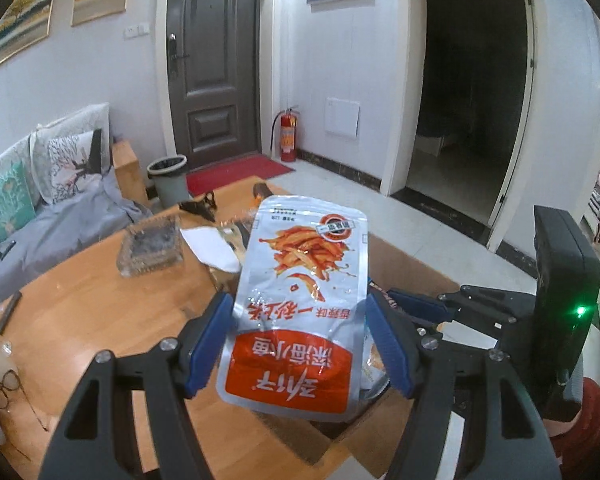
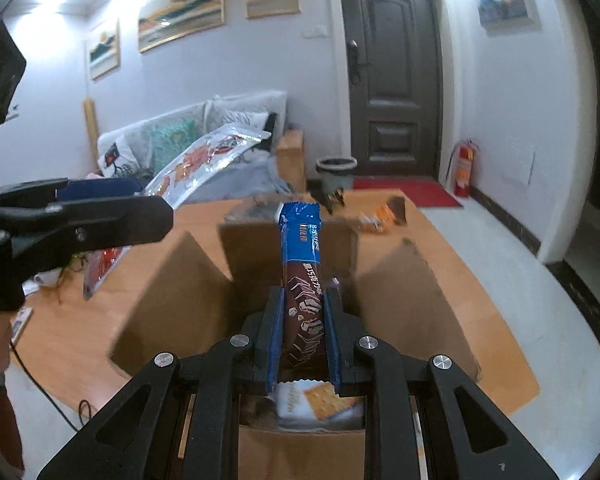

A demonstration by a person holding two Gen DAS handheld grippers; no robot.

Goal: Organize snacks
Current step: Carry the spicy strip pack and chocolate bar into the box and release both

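Silver pouch (image 1: pixel 296 300) clamped in left gripper (image 1: pixel 300 344), choc bar (image 2: pixel 303 280) pinched upright by right gripper (image 2: pixel 302 320), both held over cardboard box (image 2: pixel 412 300) w/ flaps open, prob. for dropping in.

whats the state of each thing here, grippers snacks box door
left gripper: shut on the silver snack pouch, held above the box
right gripper: shut on the blue and brown bar
cardboard box: flaps open, cracker packet inside
front door: closed
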